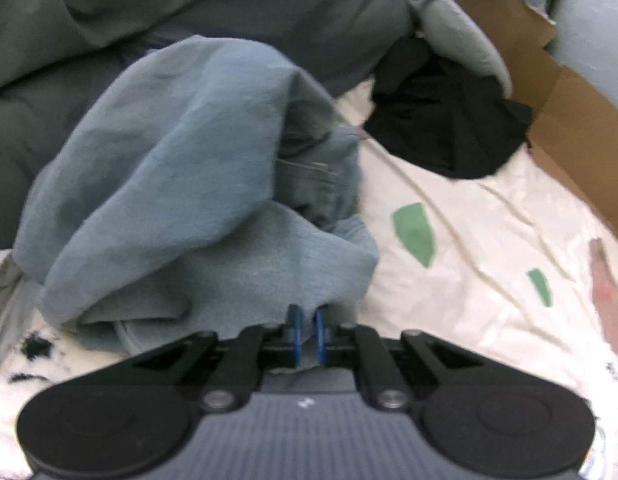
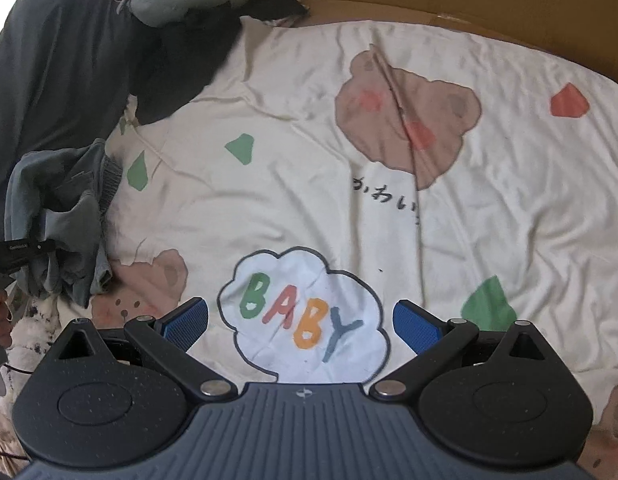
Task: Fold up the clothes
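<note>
- The left gripper has its jaws pressed almost together, and they pinch a thin edge of the blue-grey garment; the cloth comes out directly above the two blue pads.
- The right gripper has its jaws spread wide with nothing between them; it hangs over the bed sheet, just above the printed cloud with the word BABY.
- The garment is a crumpled heap on the bed, directly in front of the left gripper. In the right wrist view it is at the far left edge, well apart from the right gripper.
- I judge the garment to be soft, light and limp, probably a knit like a sweatshirt. It will sag and drag and will not keep any shape when it is lifted.
- A pinch on one layer may slip or pull only part of the heap, so a hem, a cuff or a shoulder seam looks like the better place to hold. A ribbed band shows at the right side of the heap in the right wrist view.
- The free gripper should likely take a second edge, so that the cloth can be stretched flat.
- Farther out lie a black garment, a dark green blanket and a cardboard box.
</note>
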A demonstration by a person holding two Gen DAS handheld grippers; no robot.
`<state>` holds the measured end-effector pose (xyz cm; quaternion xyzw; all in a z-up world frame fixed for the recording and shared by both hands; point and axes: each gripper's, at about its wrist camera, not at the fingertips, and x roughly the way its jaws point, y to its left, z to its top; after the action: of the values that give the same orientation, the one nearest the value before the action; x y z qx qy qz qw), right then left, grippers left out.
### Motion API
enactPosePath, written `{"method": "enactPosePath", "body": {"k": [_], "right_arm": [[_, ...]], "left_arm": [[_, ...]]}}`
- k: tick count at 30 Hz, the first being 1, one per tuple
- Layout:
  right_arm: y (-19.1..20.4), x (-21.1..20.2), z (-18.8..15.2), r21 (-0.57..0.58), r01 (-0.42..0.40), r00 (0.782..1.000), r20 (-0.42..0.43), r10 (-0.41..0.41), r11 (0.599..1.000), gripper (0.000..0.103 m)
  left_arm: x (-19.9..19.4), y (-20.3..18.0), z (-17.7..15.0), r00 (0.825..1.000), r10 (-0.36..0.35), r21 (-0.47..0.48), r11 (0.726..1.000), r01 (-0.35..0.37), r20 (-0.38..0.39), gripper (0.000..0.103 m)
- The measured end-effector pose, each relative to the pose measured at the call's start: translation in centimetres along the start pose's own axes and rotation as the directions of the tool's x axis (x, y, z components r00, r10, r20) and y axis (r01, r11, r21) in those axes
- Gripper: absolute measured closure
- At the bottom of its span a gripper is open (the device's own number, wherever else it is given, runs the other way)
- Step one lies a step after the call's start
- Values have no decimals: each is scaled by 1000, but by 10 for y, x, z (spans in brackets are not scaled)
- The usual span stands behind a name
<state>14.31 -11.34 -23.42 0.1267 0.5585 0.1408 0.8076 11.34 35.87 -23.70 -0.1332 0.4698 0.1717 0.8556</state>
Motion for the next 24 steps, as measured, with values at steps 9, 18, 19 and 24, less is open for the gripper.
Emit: {"method": "enactPosePath", "body": {"k": [9,18,19,24], "right_arm": [[12,8,4,11,-34,999,2,34,999,1],[62,33,8,-126,-122,992,-30,119,985,2],[71,37,9,-153,-142,990,-37,138,978,2],[113,53,17,-281,-222,975,-60,214,934,2]], "left_arm": [[-18,-36,9,995,-98,60,993,97,8,97],[-33,-82,9,947,-320,94,942,322,-32,97],[-35,-88,9,938,-343,102,933,345,-37,97],[-45,-105,9,893,-446,71,890,450,-58,97]]}}
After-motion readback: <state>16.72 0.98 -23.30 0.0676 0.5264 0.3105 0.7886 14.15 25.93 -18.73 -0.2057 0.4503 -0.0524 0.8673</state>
